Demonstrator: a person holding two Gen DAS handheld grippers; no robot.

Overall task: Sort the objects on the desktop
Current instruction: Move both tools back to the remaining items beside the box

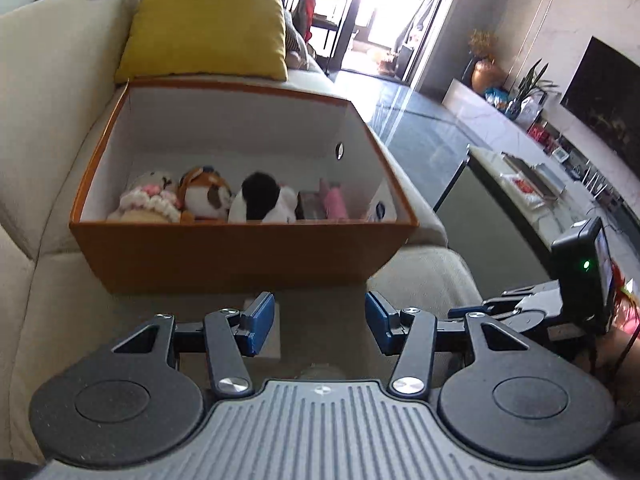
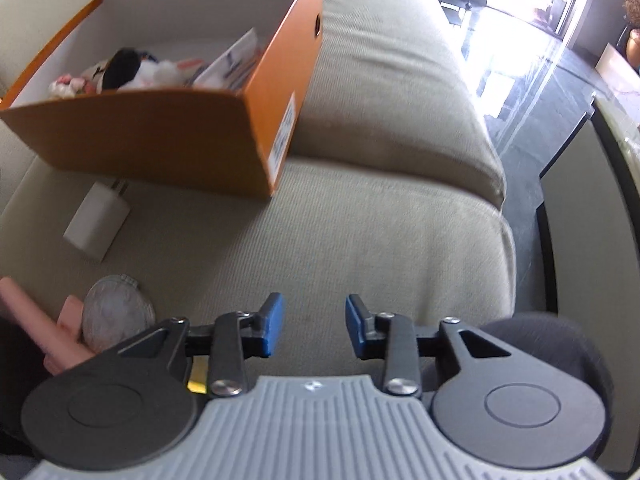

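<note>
An orange box (image 1: 240, 248) (image 2: 160, 128) sits on a beige sofa, holding several plush toys (image 1: 208, 200) (image 2: 120, 68) and a pink item (image 1: 335, 204). My left gripper (image 1: 320, 324) hovers open just in front of the box, nothing between its blue pads. A white charger (image 2: 98, 220) lies on the cushion beside the box. A round silvery compact (image 2: 116, 312) and a pink object (image 2: 60, 332) lie at the lower left of the right wrist view. My right gripper (image 2: 314, 326) is open over bare cushion, to the right of those items.
A yellow pillow (image 1: 208, 24) leans behind the box. The sofa seat (image 2: 380, 240) drops off to a dark floor at the right, where a low table (image 1: 532, 196) stands. The other gripper's body (image 1: 580, 280) shows at the right edge of the left wrist view.
</note>
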